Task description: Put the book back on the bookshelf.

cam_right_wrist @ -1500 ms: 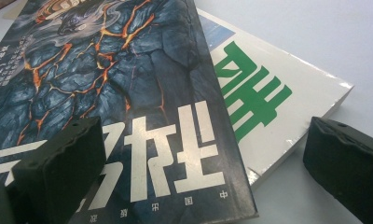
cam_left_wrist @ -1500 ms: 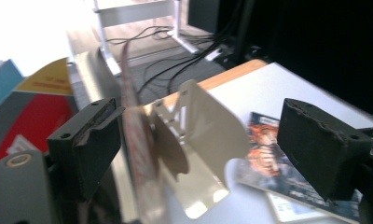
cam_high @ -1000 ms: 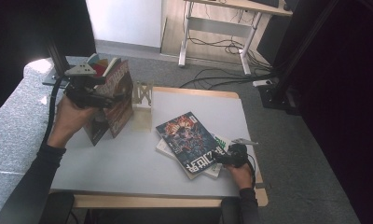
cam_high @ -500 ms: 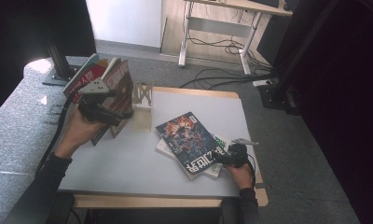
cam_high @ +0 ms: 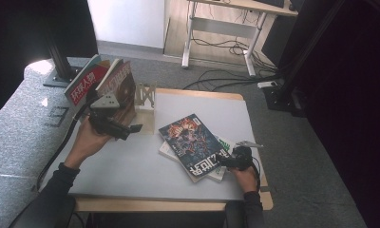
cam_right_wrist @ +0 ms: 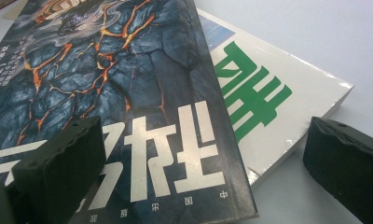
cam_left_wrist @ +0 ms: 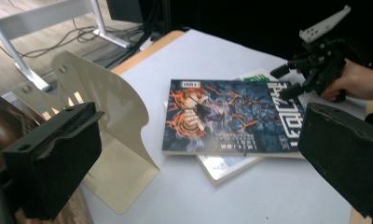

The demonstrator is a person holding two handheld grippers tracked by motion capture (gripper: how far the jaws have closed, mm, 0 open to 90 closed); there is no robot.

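We held the left gripper [cam_high: 124, 129] low over the left part of the table [cam_high: 131, 166], its fingers [cam_left_wrist: 54, 158] standing wide apart with nothing between them; they had just been opening to that full spread. Just beyond it stood the cream metal bookend [cam_high: 145, 97], upright near the far left edge of the table, and in the left gripper view its curved plate [cam_left_wrist: 110, 121] rose right behind the left finger. Against the bookend's outer side leaned the standing books [cam_high: 117, 83], tilted away from the table, a red-covered one [cam_high: 86, 85] outermost. We saw the left gripper close beside these books, but whether it touched them we could not tell. Near the middle of the table lay the dark book [cam_high: 193, 142] with its orange cracked-lava cover, flat and turned at an angle, resting on top of a white book [cam_high: 223, 159] with green lettering whose corner stuck out beneath it toward the right. We kept the right gripper [cam_high: 228, 161] at the near right corner of that stack, its fingers [cam_right_wrist: 58, 158] open, one over the dark cover's white lettering and the other beside the white book's edge, pressing on neither.
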